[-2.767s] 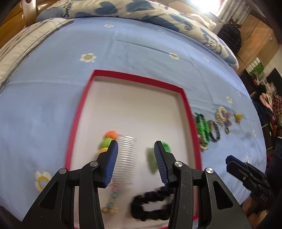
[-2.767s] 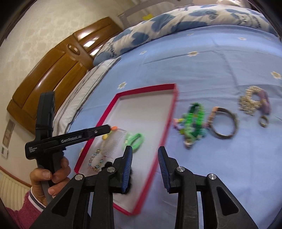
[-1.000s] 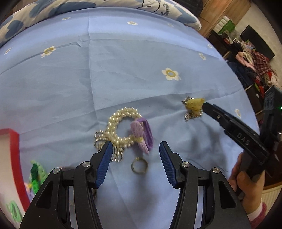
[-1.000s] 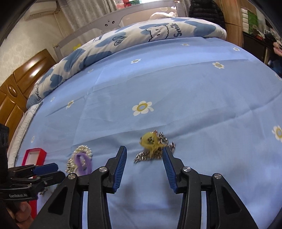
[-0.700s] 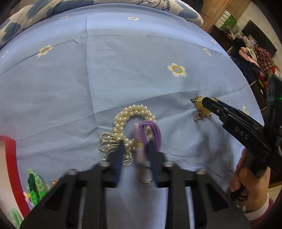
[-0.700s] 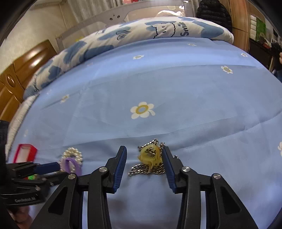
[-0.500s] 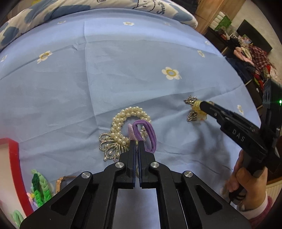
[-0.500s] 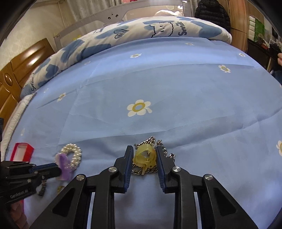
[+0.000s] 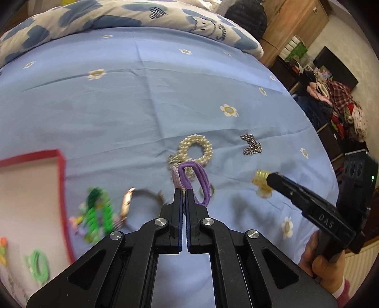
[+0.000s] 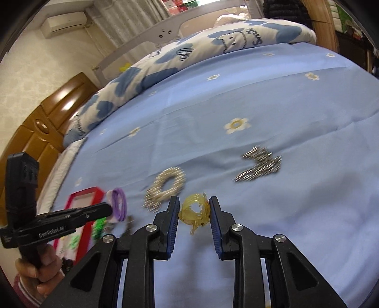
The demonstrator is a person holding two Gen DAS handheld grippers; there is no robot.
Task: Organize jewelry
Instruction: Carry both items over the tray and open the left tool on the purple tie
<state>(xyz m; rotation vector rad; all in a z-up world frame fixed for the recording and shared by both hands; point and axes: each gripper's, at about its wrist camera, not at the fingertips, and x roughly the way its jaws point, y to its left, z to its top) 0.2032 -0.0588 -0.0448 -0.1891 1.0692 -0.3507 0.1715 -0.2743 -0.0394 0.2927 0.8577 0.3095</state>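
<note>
My left gripper (image 9: 183,190) is shut on a purple hair tie (image 9: 196,182) and holds it lifted above the blue bedsheet; it also shows in the right wrist view (image 10: 118,203). My right gripper (image 10: 193,207) is shut on a yellow hair clip (image 10: 194,209), lifted off the sheet, also seen in the left wrist view (image 9: 260,177). A pearl bracelet (image 9: 195,149) and a silver chain (image 9: 251,147) lie on the sheet. The red-rimmed tray (image 9: 62,189) is at the left.
A green beaded bracelet (image 9: 97,213), a thin bangle (image 9: 142,196) and a small ring (image 9: 212,189) lie on the sheet beside the tray. A green hair tie (image 9: 39,265) lies in the tray. A patterned duvet (image 9: 118,14) lies at the far side of the bed.
Both grippers have closed on their items and lifted them. The purple hair tie has left the pearl bracelet, and the yellow clip has come away from the silver chain, moving left.
</note>
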